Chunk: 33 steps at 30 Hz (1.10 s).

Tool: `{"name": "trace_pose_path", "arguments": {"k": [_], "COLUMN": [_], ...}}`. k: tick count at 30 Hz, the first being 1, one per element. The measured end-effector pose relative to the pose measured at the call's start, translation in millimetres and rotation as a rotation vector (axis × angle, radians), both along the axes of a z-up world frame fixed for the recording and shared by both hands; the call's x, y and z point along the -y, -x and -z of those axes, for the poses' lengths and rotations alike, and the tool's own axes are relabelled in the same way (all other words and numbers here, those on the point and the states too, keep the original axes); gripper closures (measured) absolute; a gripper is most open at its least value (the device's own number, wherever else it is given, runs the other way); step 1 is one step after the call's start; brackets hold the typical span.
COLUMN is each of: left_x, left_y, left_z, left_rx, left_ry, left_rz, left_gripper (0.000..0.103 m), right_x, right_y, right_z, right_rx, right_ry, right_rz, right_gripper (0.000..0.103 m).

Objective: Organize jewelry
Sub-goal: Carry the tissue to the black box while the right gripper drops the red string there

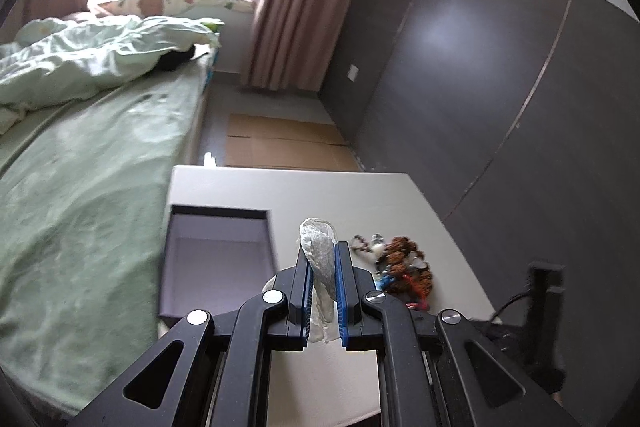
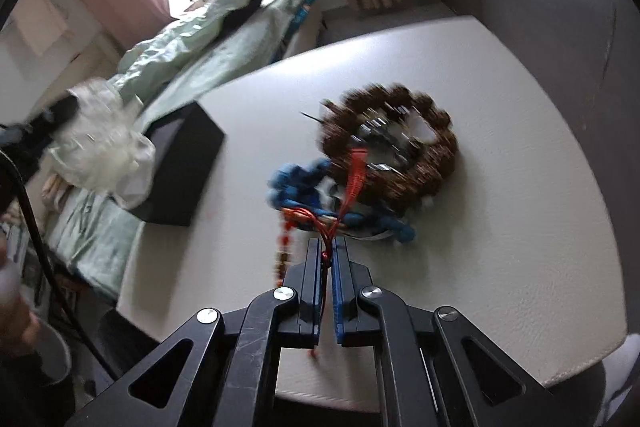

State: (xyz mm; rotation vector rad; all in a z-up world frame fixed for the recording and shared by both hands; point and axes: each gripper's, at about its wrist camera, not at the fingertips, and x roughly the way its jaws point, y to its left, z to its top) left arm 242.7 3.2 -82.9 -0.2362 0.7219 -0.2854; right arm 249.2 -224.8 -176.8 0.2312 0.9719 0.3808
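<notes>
My left gripper is shut on a crumpled clear plastic bag, held above the white table beside an open dark box. The same bag shows at the left of the right wrist view, over the box. A heap of jewelry lies on the table right of the left gripper. My right gripper is shut on the red cord of a red bead string, at the near edge of the heap. A brown bead bracelet and blue beads lie just beyond it.
A bed with green sheets runs along the table's left side. A dark grey wall is on the right. Flattened cardboard lies on the floor beyond the table. A black stand with a cable is at the table's right edge.
</notes>
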Motion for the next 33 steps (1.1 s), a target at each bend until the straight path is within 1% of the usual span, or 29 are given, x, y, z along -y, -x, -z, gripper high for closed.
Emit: {"name": "trace_pose_path", "arguments": {"k": [6,10,15,20,25,33], "left_x": [-28,-40,-56,-77,-93,-109], "left_y": [9,13,17,19,13,4], "left_z": [3,3,-7,-10,-9,-6], "left_rx": [0.000,0.003,0.029,0.035,0.031,0.018], "left_ry": [0.026,0.044,0.073,0.097,0.102,0.106], "left_rz": [-0.043,-0.057,-0.079,-0.107,-0.130,-0.148], "left_gripper": [0.093,0.093,0.093,0.093,0.093,0.093], "right_x": [-14,-25,-40,-69,-100,-145], "right_y": [2,0,-6,-17,-35,-66], "right_z": [-34,-53,-75,-93,-98,-87], "right_rx": [0.065,0.096,0.124,0.149,0.146,0.096], "right_ry": [-0.018,-0.032,-0.050,-0.055,-0.085,-0.163], "right_rz": [-0.019,-0.034,-0.058,-0.109,-0.168,-0.237], "right_gripper": [0.097,0.097,0.097,0.097,0.097,0.096]}}
